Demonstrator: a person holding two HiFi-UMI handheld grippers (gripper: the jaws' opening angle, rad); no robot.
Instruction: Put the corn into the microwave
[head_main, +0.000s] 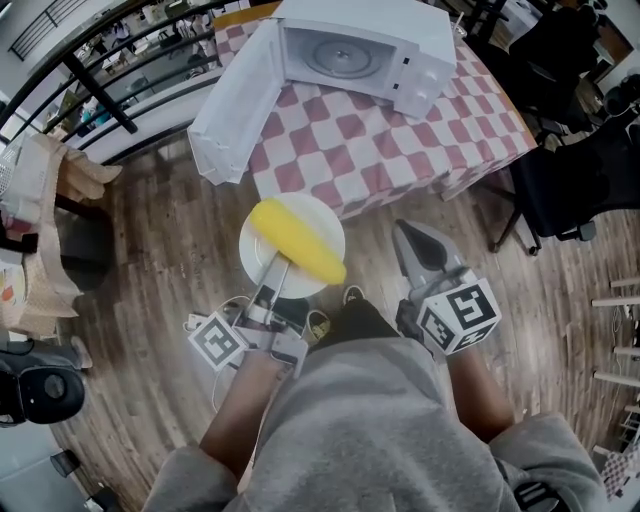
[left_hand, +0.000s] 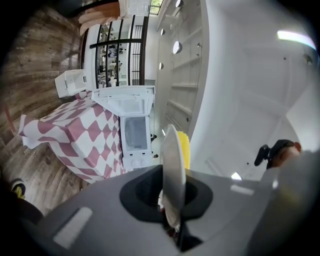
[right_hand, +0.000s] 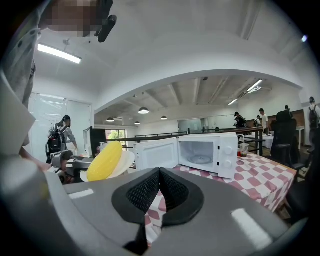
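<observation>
Corn (head_main: 297, 243): one yellow cob lying diagonally on a white plate (head_main: 318, 222), not in the microwave (head_main: 400, 40). The plate is in the air over the wooden floor (head_main: 150, 270), near the front edge of the worktop (head_main: 400, 150) but clear of it.

Microwave sits at the far side of the worktop. Its door (head_main: 235, 105) is swung fully open to the left, past the worktop's corner. Glass turntable (head_main: 345, 55) is visible in the cavity, nothing on it. A red-and-white check cloth (head_main: 480, 165) covers the worktop and hangs over the front edge.

Room: open hall with plank flooring, black railing (head_main: 100, 90) top left, black chairs (head_main: 570, 190) to the right. The right gripper view shows people (right_hand: 62, 132) in the background and a ceiling strip light (right_hand: 59, 53).

Left gripper (head_main: 276, 266): jaws clamped on the plate's near rim. Its own view shows the plate edge-on between the jaws, with the corn on the side facing right.

Right gripper (head_main: 405, 230): jaws closed together, nothing between them. It hangs beside the plate to the right, apart from it, pointing toward the worktop and the open microwave.
</observation>
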